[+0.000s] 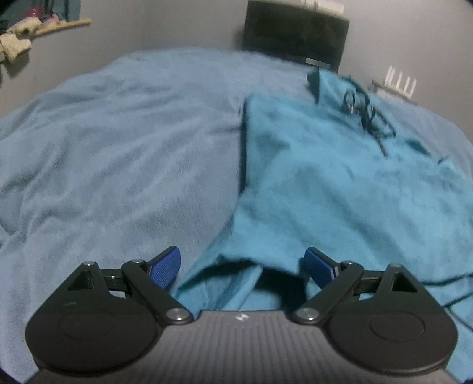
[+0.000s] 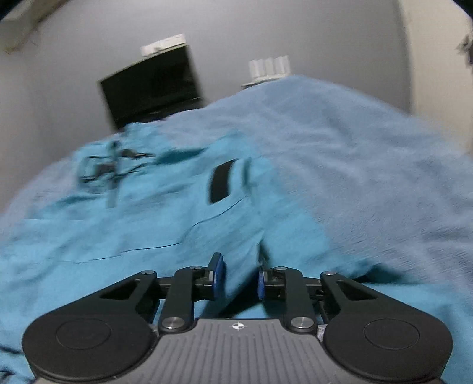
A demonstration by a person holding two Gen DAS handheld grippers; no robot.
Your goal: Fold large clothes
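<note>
A plain teal garment (image 1: pixel 340 183), crossed near its upper end by a darker teal drawstring (image 1: pixel 369 118), lies on a plain pale blue blanket (image 1: pixel 118 147). Beyond the blanket stand a black box (image 1: pixel 295 35) and a white ribbed object (image 1: pixel 399 85) against a grey wall (image 1: pixel 165 26). Above the garment, the left gripper (image 1: pixel 241 265) and right gripper (image 2: pixel 239 277) are black with blue, finely ribbed pads (image 1: pixel 165 265) and grey, striped housings.
</note>
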